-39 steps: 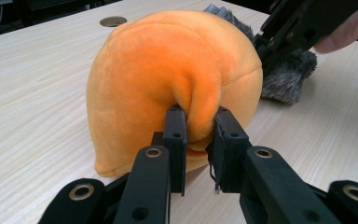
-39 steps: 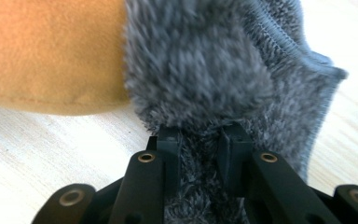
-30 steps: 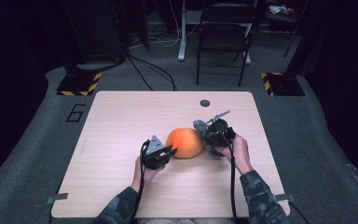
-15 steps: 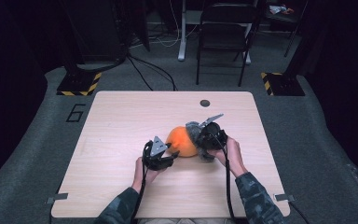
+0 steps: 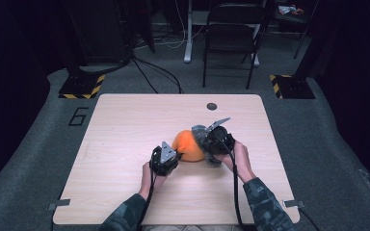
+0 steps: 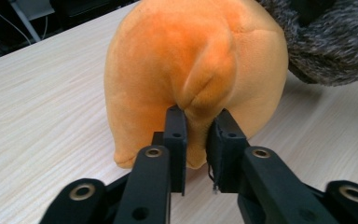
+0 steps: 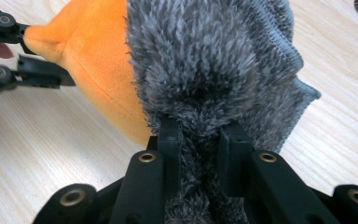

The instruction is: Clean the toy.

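An orange plush toy [image 5: 188, 146] lies at the middle of the wooden table [image 5: 125, 125], with a grey fuzzy fabric piece [image 5: 201, 134] pulled over its right end. My left gripper [image 6: 198, 119] pinches a raised fold of the orange plush [image 6: 191, 60]; its jaws have just been closing on that fold. My right gripper [image 7: 199, 128] is shut on a bunch of the grey fuzzy fabric [image 7: 209, 60], which covers one side of the plush [image 7: 93, 60]. In the high view the left gripper [image 5: 175, 155] is at the toy's left and the right gripper [image 5: 209, 144] at its right.
A small dark round grommet [image 5: 211, 106] sits near the table's far edge. A folding chair [image 5: 231, 38] and two yellow-and-black striped bases [image 5: 82, 86] stand on the floor beyond the table. Bare wood surrounds the toy on all sides.
The right gripper and the grey fabric have shifted a little to the left, so less of the orange plush shows. The left hand has stayed in place.
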Demonstrator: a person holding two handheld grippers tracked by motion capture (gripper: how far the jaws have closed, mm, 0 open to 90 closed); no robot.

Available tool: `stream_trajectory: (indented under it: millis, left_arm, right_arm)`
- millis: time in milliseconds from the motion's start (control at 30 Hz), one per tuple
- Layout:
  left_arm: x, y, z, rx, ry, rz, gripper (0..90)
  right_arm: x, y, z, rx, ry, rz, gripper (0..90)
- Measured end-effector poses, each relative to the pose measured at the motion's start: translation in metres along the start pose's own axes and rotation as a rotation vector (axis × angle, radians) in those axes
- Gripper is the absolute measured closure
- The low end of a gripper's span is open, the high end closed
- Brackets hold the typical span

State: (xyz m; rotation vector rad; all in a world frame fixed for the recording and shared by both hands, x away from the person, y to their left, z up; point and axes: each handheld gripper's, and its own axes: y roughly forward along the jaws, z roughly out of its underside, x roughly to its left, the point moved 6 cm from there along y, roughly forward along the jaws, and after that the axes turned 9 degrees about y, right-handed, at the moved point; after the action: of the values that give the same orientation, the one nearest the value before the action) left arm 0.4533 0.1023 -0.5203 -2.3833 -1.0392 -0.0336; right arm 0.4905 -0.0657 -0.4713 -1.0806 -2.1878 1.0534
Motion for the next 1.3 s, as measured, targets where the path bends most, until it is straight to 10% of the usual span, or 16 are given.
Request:
stream_trajectory:
  millis: [300,633,1300]
  left_arm:
    - [0.001,-0.016,-0.019,-0.054,-0.102,0.068,81.6]
    - [-0.001,-0.013,-0.015,-0.039,-0.093,0.071,81.8]
    - [0.006,-0.008,-0.007,-0.02,-0.107,0.073,81.7]
  right_arm:
    - [0.012,-0.029,-0.012,-0.037,-0.027,0.018,74.1]
    - [0.045,-0.025,-0.017,-0.087,-0.123,0.041,74.1]
    - [-0.016,0.011,0.014,0.133,0.064,0.038,74.5]
